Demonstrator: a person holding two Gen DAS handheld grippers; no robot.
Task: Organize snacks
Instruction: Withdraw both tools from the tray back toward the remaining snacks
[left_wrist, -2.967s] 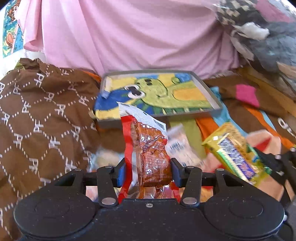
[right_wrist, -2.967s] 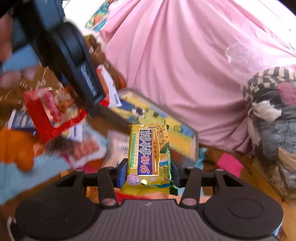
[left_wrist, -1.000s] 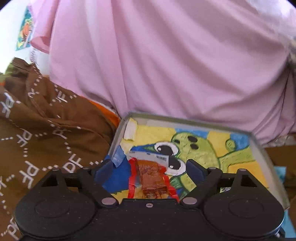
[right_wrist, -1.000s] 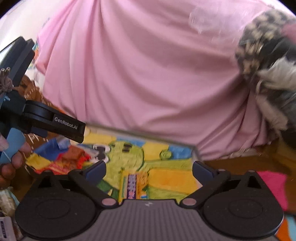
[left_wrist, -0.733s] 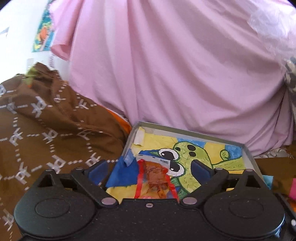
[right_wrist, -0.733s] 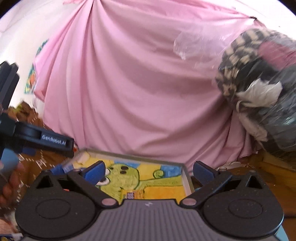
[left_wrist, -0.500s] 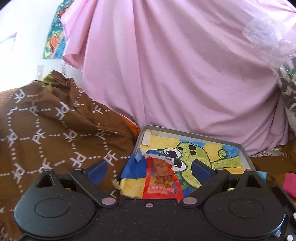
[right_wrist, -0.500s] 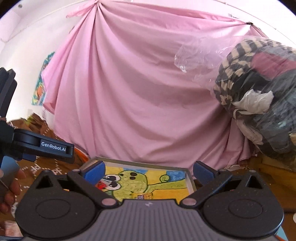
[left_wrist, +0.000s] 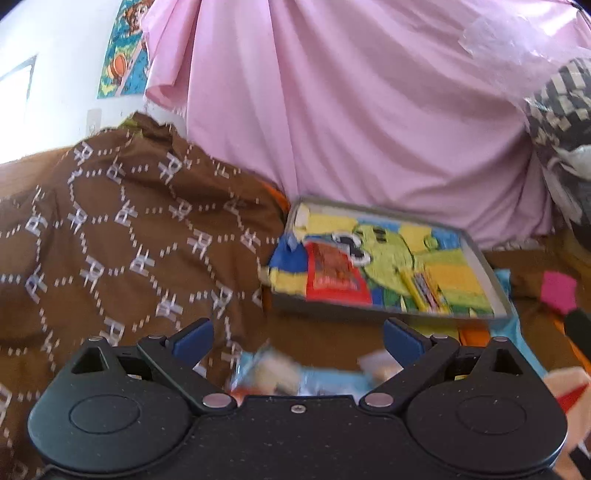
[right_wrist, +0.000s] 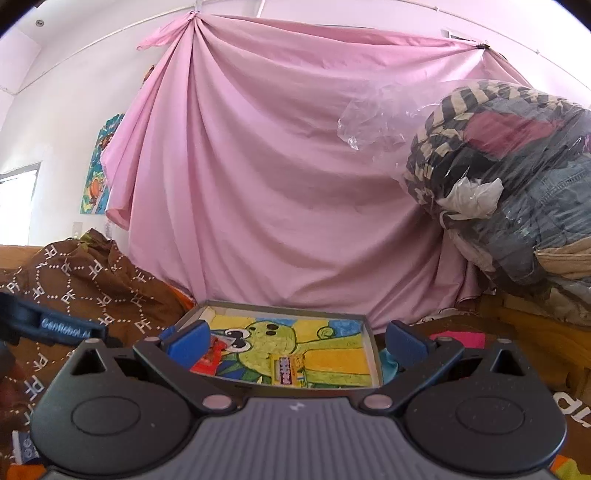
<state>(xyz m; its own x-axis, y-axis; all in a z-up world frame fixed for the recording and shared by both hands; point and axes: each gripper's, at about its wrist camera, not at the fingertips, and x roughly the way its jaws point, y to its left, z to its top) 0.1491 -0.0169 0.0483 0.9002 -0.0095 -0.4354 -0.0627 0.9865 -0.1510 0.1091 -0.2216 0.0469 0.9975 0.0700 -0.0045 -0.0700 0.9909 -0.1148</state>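
Left tongs (left_wrist: 297, 338) gape wide, nothing btwn them. Beyond lies a grey tray (left_wrist: 491, 273) w/ a green cartoon lining. In the tray: red snack packet (left_wrist: 334, 277) at its left side, yellow snack bar (left_wrist: 424, 290) to the right. Blurred wrappers (left_wrist: 295, 376) lie nearer than the tray. Brown patterned cloth (left_wrist: 122, 240) left of the tray, pink sheet (left_wrist: 351, 110) behind.

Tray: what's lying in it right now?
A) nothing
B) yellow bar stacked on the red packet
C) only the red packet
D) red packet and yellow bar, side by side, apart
D: in the tray, the red packet lies left and the yellow bar right, with a gap between.
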